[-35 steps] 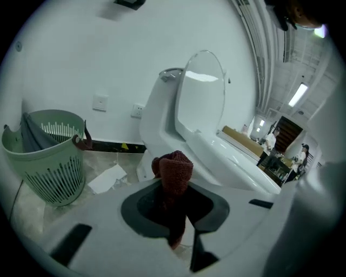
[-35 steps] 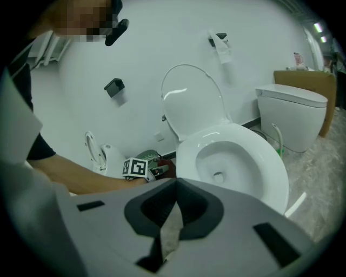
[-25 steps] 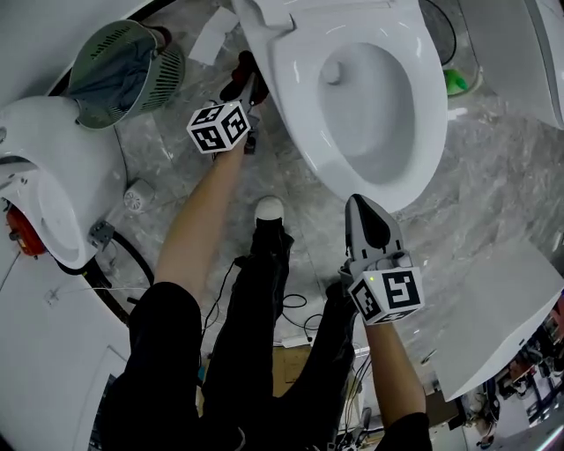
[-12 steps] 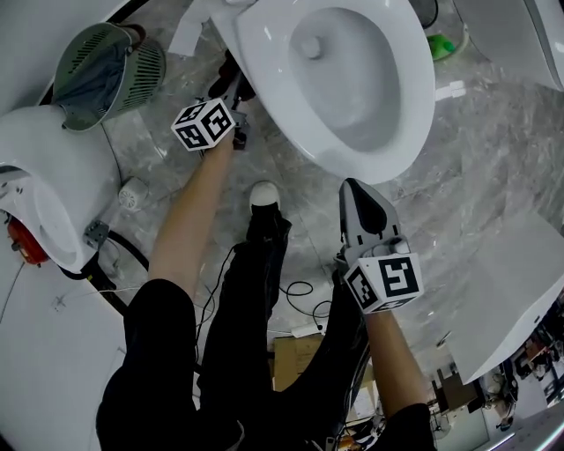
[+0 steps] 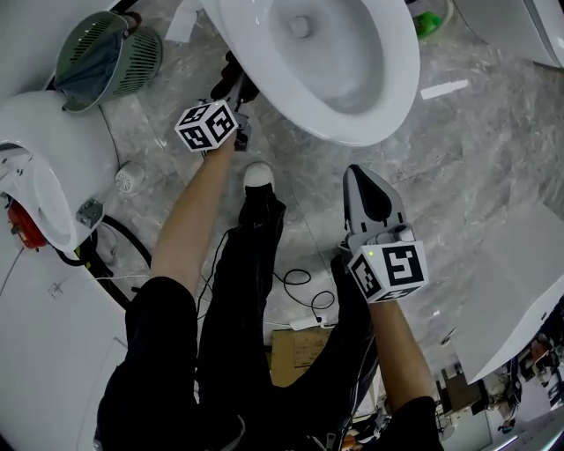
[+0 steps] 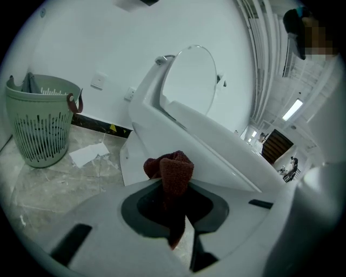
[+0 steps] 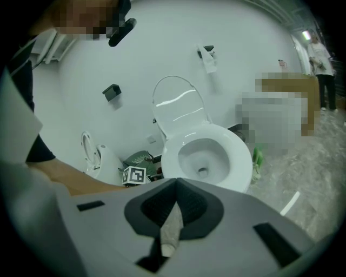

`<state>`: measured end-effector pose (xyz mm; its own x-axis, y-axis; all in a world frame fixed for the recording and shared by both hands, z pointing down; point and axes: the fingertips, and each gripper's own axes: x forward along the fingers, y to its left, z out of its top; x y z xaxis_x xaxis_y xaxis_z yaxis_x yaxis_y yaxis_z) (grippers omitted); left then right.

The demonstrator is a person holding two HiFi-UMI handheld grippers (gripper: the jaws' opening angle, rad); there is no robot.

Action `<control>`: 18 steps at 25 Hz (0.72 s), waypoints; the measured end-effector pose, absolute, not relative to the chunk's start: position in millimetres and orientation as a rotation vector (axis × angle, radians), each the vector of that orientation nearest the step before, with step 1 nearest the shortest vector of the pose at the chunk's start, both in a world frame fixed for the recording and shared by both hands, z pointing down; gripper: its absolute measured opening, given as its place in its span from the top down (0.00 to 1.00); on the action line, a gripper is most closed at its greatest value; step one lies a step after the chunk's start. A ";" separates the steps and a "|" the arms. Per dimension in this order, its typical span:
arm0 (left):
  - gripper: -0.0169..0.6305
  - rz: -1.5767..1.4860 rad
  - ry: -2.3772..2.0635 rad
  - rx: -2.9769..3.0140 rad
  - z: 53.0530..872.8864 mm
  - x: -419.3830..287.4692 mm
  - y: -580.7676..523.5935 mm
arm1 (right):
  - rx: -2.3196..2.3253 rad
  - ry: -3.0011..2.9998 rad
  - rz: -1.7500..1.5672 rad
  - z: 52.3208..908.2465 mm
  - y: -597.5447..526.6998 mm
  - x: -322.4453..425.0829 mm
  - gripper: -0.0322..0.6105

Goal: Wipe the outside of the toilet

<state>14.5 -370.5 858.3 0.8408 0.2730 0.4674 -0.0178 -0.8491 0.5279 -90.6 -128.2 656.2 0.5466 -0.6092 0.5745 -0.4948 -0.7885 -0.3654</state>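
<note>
The white toilet (image 5: 264, 35) fills the top of the head view, its lid up in the left gripper view (image 6: 189, 81). My left gripper (image 5: 234, 85) is shut on a dark red cloth (image 6: 172, 170) and holds it against the outer left side of the bowl, under the rim. The cloth (image 5: 231, 70) shows as a dark wad beside the bowl. My right gripper (image 5: 360, 173) hangs shut over the floor, in front of the bowl and apart from it, with nothing in it. In the right gripper view the toilet (image 7: 238, 157) lies ahead of those jaws (image 7: 172, 216).
A green slatted basket (image 5: 106, 53) stands at the back left, beside a second white fixture (image 5: 44, 167). Paper (image 6: 89, 154) lies on the marble floor by the toilet base. A green bottle (image 5: 429, 24), a white strip (image 5: 445, 88), cables (image 5: 295, 282) and a white panel (image 5: 511, 299) lie around. The person's shoe (image 5: 257, 174) is near the bowl.
The head camera has shifted, so the toilet sits higher in view. My left gripper with the cloth has slid a little along the bowl's side toward its front. The right gripper has hardly moved.
</note>
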 end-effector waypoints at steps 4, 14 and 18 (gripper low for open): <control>0.89 0.764 0.200 2.500 856.2 -10.7 -344.4 | -2.612 0.951 -1.074 655.7 -105.5 -113.0 0.95; 0.89 0.790 0.156 2.497 854.6 -55.2 -281.5 | -2.595 0.947 -1.085 653.7 -40.0 -146.6 0.95; 0.89 0.825 0.140 2.488 855.0 -72.0 -248.6 | -2.582 0.942 -1.084 650.8 -14.4 -157.6 0.95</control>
